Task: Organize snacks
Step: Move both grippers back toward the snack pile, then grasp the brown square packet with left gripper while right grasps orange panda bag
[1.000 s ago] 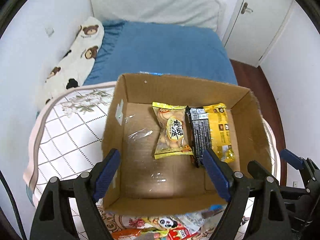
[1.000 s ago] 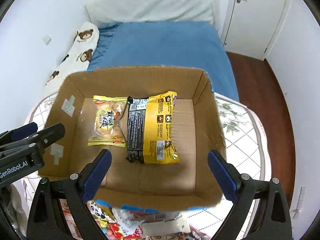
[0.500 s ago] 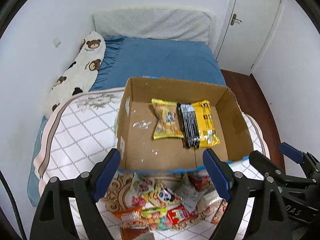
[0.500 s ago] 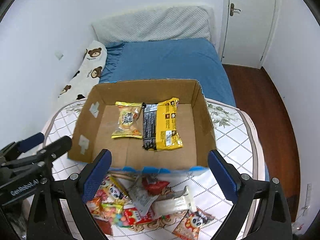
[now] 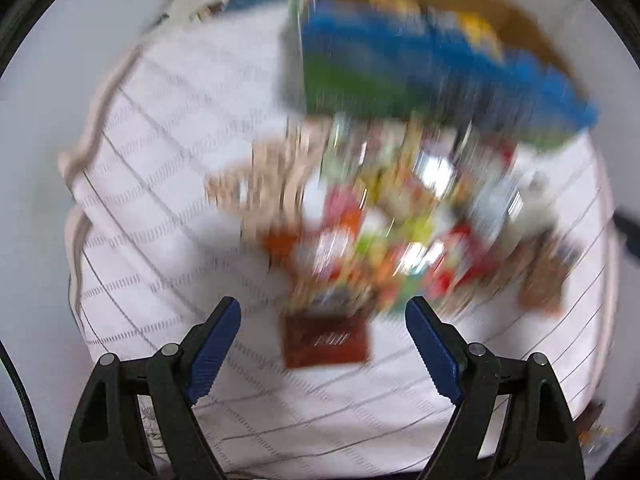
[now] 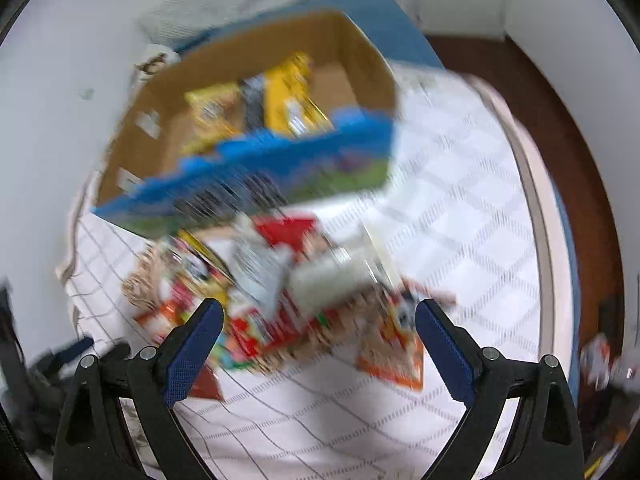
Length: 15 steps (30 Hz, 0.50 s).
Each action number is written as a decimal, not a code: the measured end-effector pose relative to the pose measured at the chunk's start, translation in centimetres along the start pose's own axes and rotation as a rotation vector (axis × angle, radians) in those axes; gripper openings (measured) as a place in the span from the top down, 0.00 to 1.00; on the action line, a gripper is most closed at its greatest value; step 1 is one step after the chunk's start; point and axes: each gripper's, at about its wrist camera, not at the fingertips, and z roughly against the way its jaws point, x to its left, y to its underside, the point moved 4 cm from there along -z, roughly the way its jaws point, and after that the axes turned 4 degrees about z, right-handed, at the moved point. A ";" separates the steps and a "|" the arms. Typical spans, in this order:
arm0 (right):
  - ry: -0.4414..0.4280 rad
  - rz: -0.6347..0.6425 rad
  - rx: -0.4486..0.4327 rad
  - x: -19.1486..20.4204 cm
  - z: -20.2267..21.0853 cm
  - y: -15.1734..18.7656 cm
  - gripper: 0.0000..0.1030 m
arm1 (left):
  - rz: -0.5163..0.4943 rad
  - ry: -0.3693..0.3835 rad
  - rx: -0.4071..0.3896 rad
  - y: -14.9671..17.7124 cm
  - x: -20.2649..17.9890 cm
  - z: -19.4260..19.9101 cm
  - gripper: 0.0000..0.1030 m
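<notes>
The snacks (image 6: pixel 288 304) lie heaped on the quilt (image 6: pixel 460 200) just in front of the box (image 6: pixel 256 168). They look like light, crinkly, slippery packets, best pinched flat at a sealed edge. The left gripper (image 5: pixel 323 338) and right gripper (image 6: pixel 319 338) both gape empty above the heap.

Your left wrist camera looks almost straight down between its own fingers onto the quilted cover (image 5: pixel 168 208), close above the snack pile (image 5: pixel 384 232), with the cardboard box (image 5: pixel 400 64) at the top edge. Your right wrist camera tilts steeply down from beside it, taking in the box (image 6: pixel 256 128) and the pile (image 6: pixel 280 288). Both views are motion-blurred and share box, pile and cover.
</notes>
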 end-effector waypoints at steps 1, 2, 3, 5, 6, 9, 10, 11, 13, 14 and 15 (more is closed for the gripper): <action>0.009 -0.021 0.021 -0.9 -0.8 0.5 0.04 | -0.039 -0.021 0.031 1.1 0.0 -1.5 0.18; 0.019 -0.047 0.046 -2.1 -1.8 1.2 0.04 | -0.081 -0.035 0.046 1.8 -0.1 -2.6 0.18; 0.025 -0.059 0.062 -2.9 -2.5 1.4 0.04 | -0.143 -0.052 0.061 2.5 -0.5 -3.8 0.18; 0.052 -0.071 0.102 -4.2 -4.4 2.0 0.04 | -0.285 -0.136 0.078 3.7 -1.4 -6.0 0.18; 0.065 -0.073 0.125 -4.7 -5.5 2.2 0.04 | -0.359 -0.165 0.080 4.2 -1.9 -6.9 0.18; 0.086 -0.074 0.183 -5.4 -8.4 2.8 0.04 | -0.553 -0.239 0.083 5.0 -3.5 -9.1 0.18; 0.088 -0.077 0.197 -5.5 -9.2 2.9 0.04 | -0.614 -0.250 0.082 5.2 -4.2 -9.6 0.18; 0.099 -0.081 0.215 -5.6 -10.3 3.1 0.04 | -0.664 -0.259 0.087 5.3 -4.7 -10.1 0.18; 0.111 -0.090 0.236 -5.8 -11.8 3.4 0.04 | -0.733 -0.254 0.107 5.5 -5.6 -10.9 0.18; 0.113 -0.100 0.249 -5.9 -12.4 3.5 0.05 | -0.758 -0.244 0.120 5.6 -6.0 -11.2 0.18; 0.108 -0.110 0.258 -6.0 -13.0 3.7 0.11 | -0.786 -0.244 0.127 5.7 -6.3 -11.5 0.18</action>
